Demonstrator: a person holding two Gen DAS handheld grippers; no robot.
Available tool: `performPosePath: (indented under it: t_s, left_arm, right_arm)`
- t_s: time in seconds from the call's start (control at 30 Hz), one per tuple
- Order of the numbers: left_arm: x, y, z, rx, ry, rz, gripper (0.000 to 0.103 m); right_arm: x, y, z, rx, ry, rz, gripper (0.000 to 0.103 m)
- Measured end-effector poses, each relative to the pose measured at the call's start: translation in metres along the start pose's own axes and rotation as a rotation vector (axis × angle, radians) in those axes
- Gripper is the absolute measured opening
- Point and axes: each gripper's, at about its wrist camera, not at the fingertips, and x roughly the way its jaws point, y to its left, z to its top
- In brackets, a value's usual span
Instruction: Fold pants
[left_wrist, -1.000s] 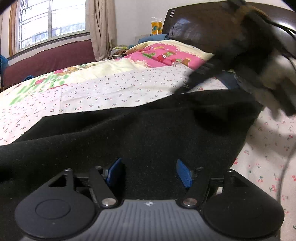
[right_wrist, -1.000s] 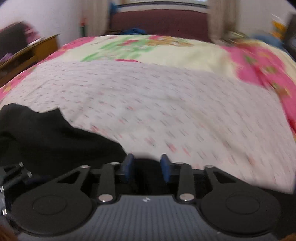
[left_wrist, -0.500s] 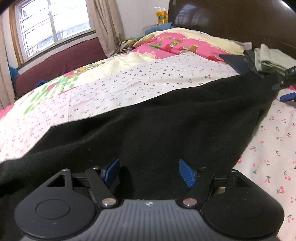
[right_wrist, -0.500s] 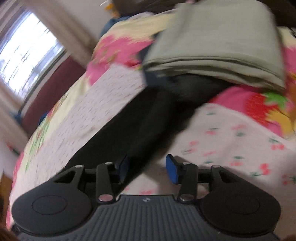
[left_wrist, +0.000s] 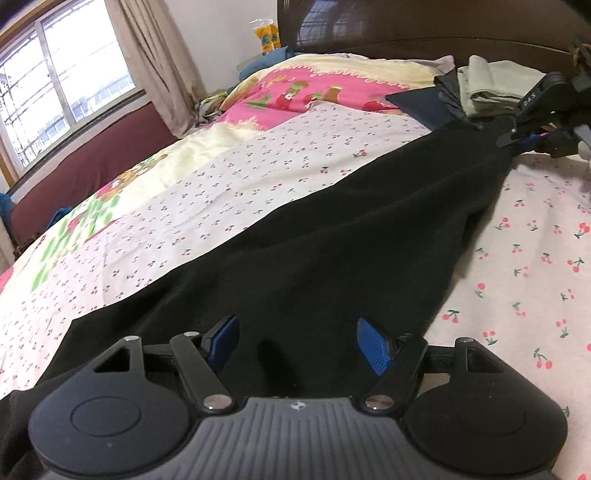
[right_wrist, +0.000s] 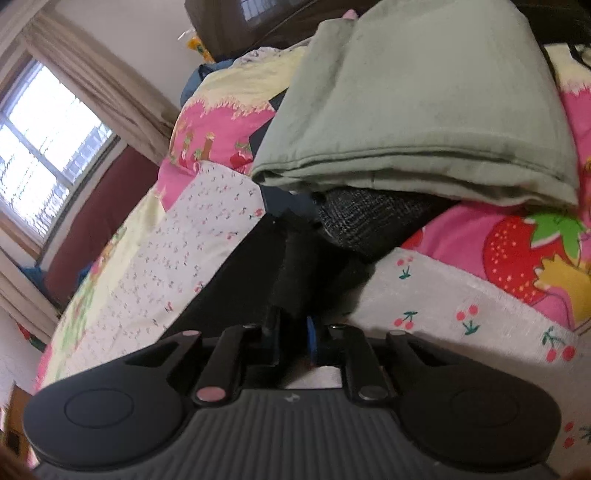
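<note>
1. Left claw (left_wrist: 295, 345): its blue-padded fingers (left_wrist: 373, 345) stand wide apart, low over the near part of the pants, gripping nothing.
2. Pants (left_wrist: 332, 240): a black, matte, fleece-like garment lying on the bed (left_wrist: 221, 192). In the left wrist view it spreads as a long dark band from the near left edge toward the far right, widest near the camera and narrowing toward the far end. Its upper edge runs straight across the sheet; shallow folds and creases show along the right side.
3. Bedsheet (left_wrist: 535, 258): pale, printed with small red cherries, showing on both sides of the pants.
4. Right claw (right_wrist: 293, 338): the fingers are drawn close together and clamp a bunched strip of the pants (right_wrist: 295, 273), which rises from between them as a narrow black fold. In the left wrist view this claw (left_wrist: 517, 138) appears at the far narrow end of the garment.
5. Folded clothes: just beyond the gripped end, a sage-green folded garment (right_wrist: 424, 110) rests on top of a dark grey knit one (right_wrist: 369, 221) and a navy piece (left_wrist: 417, 105).
6. Quilt (left_wrist: 314, 92): pink and cream with cartoon prints, lying across the head of the bed.
7. Background: a dark wooden headboard (left_wrist: 406, 26), a beige curtain (left_wrist: 155, 62) and a bright window (left_wrist: 66, 81).
</note>
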Motion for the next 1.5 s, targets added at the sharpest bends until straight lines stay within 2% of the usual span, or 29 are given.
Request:
performPosePath:
  t_s: [0.03,0.17,0.23,0.4,0.47,0.5,0.57,0.6,0.7,0.73,0.8,0.83,0.93,1.1,1.17,1.2,1.23,1.27,1.33,1.43,1.5]
  left_arm:
    - [-0.001,0.000,-0.001,-0.002,-0.003,-0.003,0.084]
    - [0.000,0.005,-0.003,-0.023,-0.008,-0.015,0.084]
    - [0.002,0.006,-0.002,-0.025,-0.010,-0.014,0.084]
    - [0.004,0.008,0.004,-0.040,-0.026,-0.018,0.084]
    - [0.004,0.008,0.003,-0.051,-0.025,-0.017,0.084]
    - [0.005,0.008,0.003,-0.056,-0.023,-0.018,0.084]
    - [0.006,0.006,0.001,-0.057,-0.018,-0.024,0.084]
    - [0.006,0.006,0.000,-0.054,-0.018,-0.026,0.084]
    - [0.005,0.005,-0.002,-0.056,-0.019,-0.033,0.084]
    - [0.005,0.006,-0.003,-0.059,-0.017,-0.034,0.084]
    - [0.005,0.006,-0.002,-0.063,-0.015,-0.034,0.084]
    - [0.004,0.006,-0.001,-0.063,-0.016,-0.033,0.084]
    - [0.003,0.004,-0.001,-0.053,-0.020,-0.031,0.084]
    - [0.002,0.002,-0.001,-0.051,-0.027,-0.032,0.084]
    - [0.004,0.003,0.000,-0.065,-0.025,-0.036,0.084]
    - [0.004,0.004,0.000,-0.072,-0.023,-0.040,0.084]
    - [0.005,0.004,0.000,-0.076,-0.021,-0.042,0.084]
    - [0.005,0.004,0.001,-0.078,-0.019,-0.043,0.084]
    - [0.006,0.004,0.001,-0.071,-0.014,-0.046,0.084]
    - [0.004,0.005,-0.001,-0.072,-0.028,-0.055,0.084]
    - [0.008,0.006,0.001,-0.118,-0.024,-0.116,0.084]
  right_arm:
    - [-0.003,-0.001,-0.001,-0.002,0.020,-0.008,0.019]
    - [-0.011,0.000,0.000,-0.025,0.026,-0.021,0.019]
    - [-0.019,0.009,0.003,-0.082,-0.006,-0.017,0.007]
    - [-0.027,0.030,0.021,-0.131,-0.087,0.064,0.005]
    - [-0.022,0.025,0.022,-0.102,-0.110,0.055,0.005]
    - [-0.015,0.019,0.020,-0.098,-0.104,0.018,0.005]
    - [0.001,0.003,0.013,-0.069,-0.021,-0.058,0.009]
    - [0.004,-0.009,0.008,-0.027,0.021,-0.063,0.012]
    - [-0.007,-0.026,0.004,0.070,0.021,-0.001,0.016]
    - [-0.010,-0.029,0.003,0.095,0.023,0.021,0.027]
    - [-0.011,-0.032,0.001,0.142,0.028,0.078,0.042]
    - [-0.010,-0.031,-0.002,0.154,0.030,0.091,0.045]
    - [-0.003,-0.026,-0.010,0.174,0.042,0.116,0.048]
    - [0.033,-0.016,-0.009,0.245,0.022,0.160,0.048]
    - [0.047,-0.010,-0.008,0.252,0.005,0.179,0.048]
    - [0.053,-0.009,-0.008,0.277,-0.001,0.175,0.041]
    - [0.054,-0.009,-0.006,0.312,0.009,0.175,0.016]
    - [0.054,-0.012,-0.004,0.363,0.030,0.203,0.006]
    - [0.036,-0.016,-0.004,0.437,0.011,0.299,0.007]
    - [0.007,-0.008,0.003,0.418,-0.032,0.381,0.006]
    - [-0.003,0.000,0.007,0.398,-0.058,0.400,0.006]
